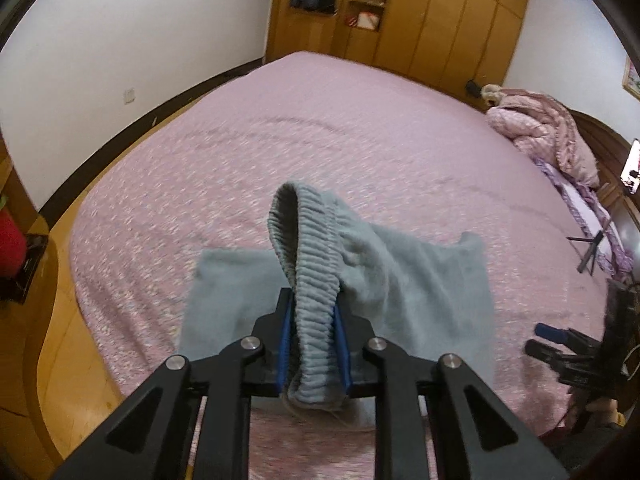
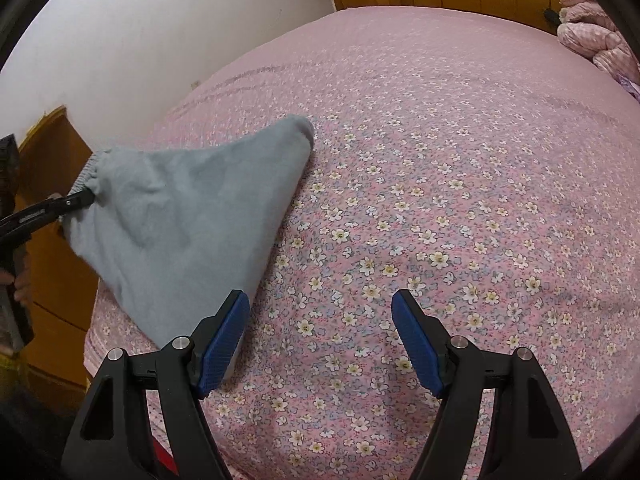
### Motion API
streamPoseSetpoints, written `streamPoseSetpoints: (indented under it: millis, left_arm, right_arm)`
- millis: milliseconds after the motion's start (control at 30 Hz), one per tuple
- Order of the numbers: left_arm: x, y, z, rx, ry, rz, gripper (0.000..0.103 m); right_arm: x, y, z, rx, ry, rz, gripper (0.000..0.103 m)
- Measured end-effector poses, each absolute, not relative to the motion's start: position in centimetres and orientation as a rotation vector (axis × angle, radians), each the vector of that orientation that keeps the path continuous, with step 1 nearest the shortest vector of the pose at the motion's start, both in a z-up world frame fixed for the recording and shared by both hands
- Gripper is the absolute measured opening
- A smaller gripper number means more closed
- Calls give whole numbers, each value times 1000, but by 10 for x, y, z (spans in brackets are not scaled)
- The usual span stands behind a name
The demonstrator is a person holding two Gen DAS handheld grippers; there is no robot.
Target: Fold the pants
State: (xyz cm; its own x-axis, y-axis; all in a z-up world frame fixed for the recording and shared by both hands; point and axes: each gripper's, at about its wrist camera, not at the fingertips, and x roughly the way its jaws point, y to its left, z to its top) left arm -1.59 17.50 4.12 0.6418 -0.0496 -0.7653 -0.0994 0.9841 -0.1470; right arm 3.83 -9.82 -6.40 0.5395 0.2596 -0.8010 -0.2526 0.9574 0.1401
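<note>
left gripper clenched on pants waistband, right gripper wide, empty, pant legs perhaps hidden beneath

A wide bed covered in a pink sheet printed with small white flowers carries soft grey-blue pants, partly lifted off it, and a bunched pink quilted blanket at its far corner.

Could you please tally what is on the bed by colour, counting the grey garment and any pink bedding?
Grey: 1, the pants, waistband clamped in the left gripper.
Pink: 2, the floral bedspread and the bunched quilt.
Total: 3.
</note>
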Motion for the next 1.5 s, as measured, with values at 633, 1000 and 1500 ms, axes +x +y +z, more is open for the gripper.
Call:
streamPoseSetpoints:
  millis: [633, 1000, 1500]
  left_arm:
    - [5, 235, -30, -201, 1026, 92, 25]
    - [-24, 233, -2, -111, 1002, 157, 48]
    - [21, 188, 8, -146, 922, 45, 12]
  right_arm:
    - [66, -68, -77, -82, 987, 342, 76]
    - [82, -44, -53, -131, 935, 404, 76]
    - [153, -13, -59, -116, 946, 388, 35]
